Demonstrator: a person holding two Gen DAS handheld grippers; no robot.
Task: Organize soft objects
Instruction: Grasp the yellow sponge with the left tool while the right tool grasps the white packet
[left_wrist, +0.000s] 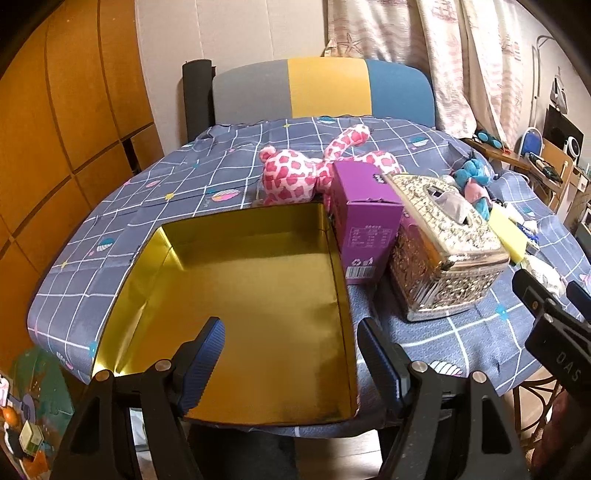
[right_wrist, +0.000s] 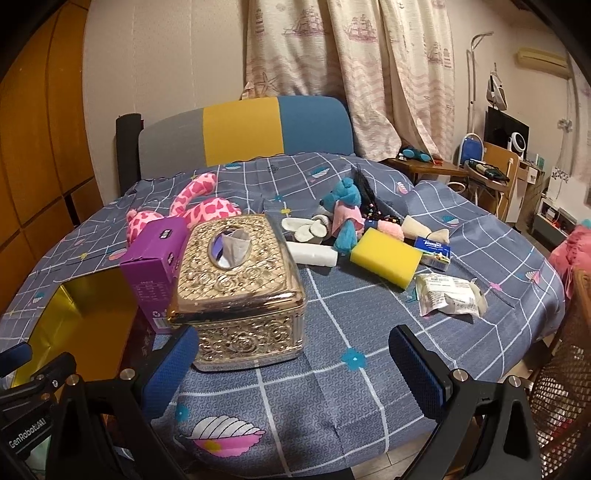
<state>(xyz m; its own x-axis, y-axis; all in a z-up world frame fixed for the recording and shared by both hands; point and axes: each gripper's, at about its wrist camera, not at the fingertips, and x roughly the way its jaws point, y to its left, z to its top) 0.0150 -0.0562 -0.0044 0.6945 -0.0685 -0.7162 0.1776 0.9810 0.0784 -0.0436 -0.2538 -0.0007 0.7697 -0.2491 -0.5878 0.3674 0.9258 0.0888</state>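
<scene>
left wrist view, open left claw (left_wrist: 291, 360) over gold tin (left_wrist: 255, 280) rim

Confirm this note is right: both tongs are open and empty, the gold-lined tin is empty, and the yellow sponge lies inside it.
One detail is wrong. The yellow sponge is not in the tin; it lies on the tablecloth among the small items, as the right wrist view shows. The rest holds: left tongs and right tongs are open and empty, and the tin is empty.
</scene>
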